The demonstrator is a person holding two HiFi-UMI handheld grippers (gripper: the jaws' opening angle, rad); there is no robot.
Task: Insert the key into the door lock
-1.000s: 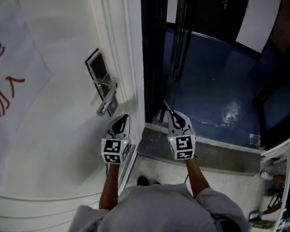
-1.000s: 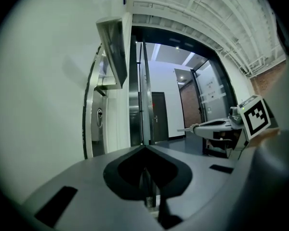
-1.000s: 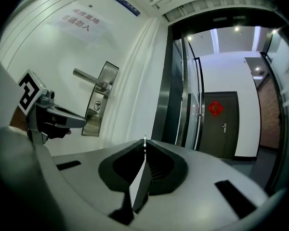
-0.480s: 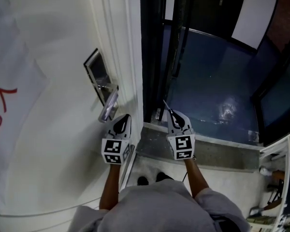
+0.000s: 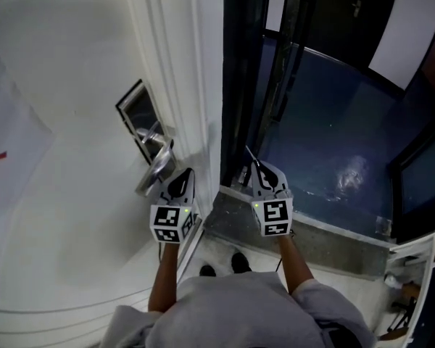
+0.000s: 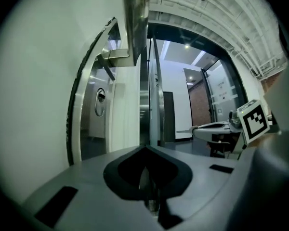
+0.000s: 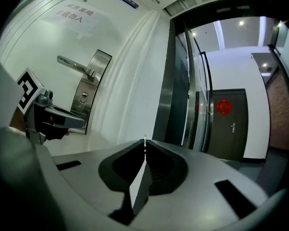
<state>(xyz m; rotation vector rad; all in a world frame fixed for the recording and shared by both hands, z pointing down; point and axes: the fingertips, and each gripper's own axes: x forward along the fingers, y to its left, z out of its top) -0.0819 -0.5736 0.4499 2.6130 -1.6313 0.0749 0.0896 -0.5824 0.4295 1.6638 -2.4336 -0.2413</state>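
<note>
The white door (image 5: 72,122) fills the left of the head view, and its steel lock plate (image 5: 136,111) carries a lever handle (image 5: 154,169). The right gripper view shows that plate (image 7: 92,76) with its keyhole (image 7: 84,96) under the lever. My right gripper (image 5: 261,171) is shut on a thin key (image 5: 251,159) that sticks out forward, level with the door's edge and right of the lock. The key's tip (image 7: 145,140) pokes past the shut jaws. My left gripper (image 5: 182,178) is shut and holds nothing, just under the lever's end; its own view has the handle (image 6: 111,57) above.
The door stands open beside a dark frame (image 5: 239,85). Beyond is a corridor with a glossy blue floor (image 5: 333,122) and a stone threshold (image 5: 312,227). A dark door with a red ornament (image 7: 224,106) closes the far end. The person's shoes (image 5: 232,263) are below.
Both grippers have drifted closer to the door. The lock plate and lever now sit nearer the left gripper's tip. Neither gripper's jaws have changed.
</note>
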